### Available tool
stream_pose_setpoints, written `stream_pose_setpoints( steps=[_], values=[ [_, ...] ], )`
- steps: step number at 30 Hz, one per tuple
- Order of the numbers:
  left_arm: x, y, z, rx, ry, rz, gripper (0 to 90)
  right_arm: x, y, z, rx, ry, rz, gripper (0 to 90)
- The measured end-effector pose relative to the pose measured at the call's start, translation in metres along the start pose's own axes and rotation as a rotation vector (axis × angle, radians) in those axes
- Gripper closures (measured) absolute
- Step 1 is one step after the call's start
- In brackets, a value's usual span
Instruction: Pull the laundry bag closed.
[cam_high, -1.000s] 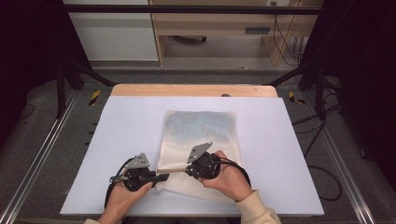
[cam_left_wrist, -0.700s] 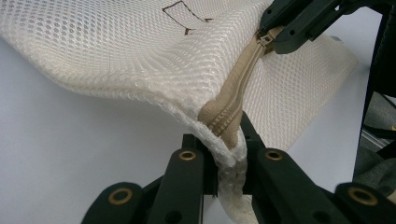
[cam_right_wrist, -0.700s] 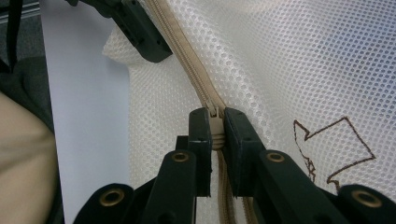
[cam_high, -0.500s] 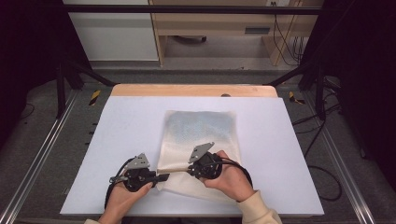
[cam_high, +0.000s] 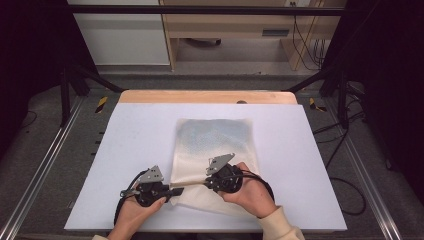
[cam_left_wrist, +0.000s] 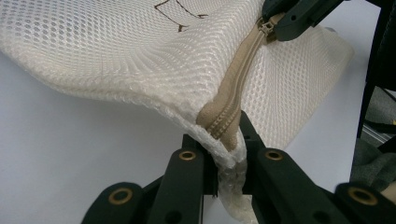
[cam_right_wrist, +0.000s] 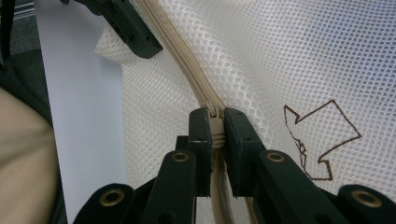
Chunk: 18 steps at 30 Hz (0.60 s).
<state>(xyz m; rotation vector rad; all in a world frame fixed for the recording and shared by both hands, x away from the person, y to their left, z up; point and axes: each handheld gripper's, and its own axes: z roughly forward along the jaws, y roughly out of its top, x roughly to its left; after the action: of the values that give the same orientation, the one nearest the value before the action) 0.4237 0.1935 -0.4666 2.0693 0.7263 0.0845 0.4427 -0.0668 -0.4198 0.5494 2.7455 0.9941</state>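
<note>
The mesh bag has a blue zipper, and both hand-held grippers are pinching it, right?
Not quite. The zipper on the mesh bag is beige, not blue, as the left gripper view shows. The left hand-held gripper and right hand-held gripper are indeed both pinching it.

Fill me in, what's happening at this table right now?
A person is working the zipper of a white mesh laundry bag lying on the white table. The left claw is clamped on the bag's corner at the zipper's end, holding it. The right claw is closed on the zipper slider partway along the track. Zipping or unzipping can't be told.
</note>
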Motion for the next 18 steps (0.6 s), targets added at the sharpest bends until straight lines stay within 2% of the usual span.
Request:
stream_pose_setpoints(
  steps=[18],
  values=[
    [-0.005,0.001,0.004,0.01,0.0,0.023,83.8,0.001,-0.015,-0.009,-0.008,-0.014,0.031,82.1]
  ],
)
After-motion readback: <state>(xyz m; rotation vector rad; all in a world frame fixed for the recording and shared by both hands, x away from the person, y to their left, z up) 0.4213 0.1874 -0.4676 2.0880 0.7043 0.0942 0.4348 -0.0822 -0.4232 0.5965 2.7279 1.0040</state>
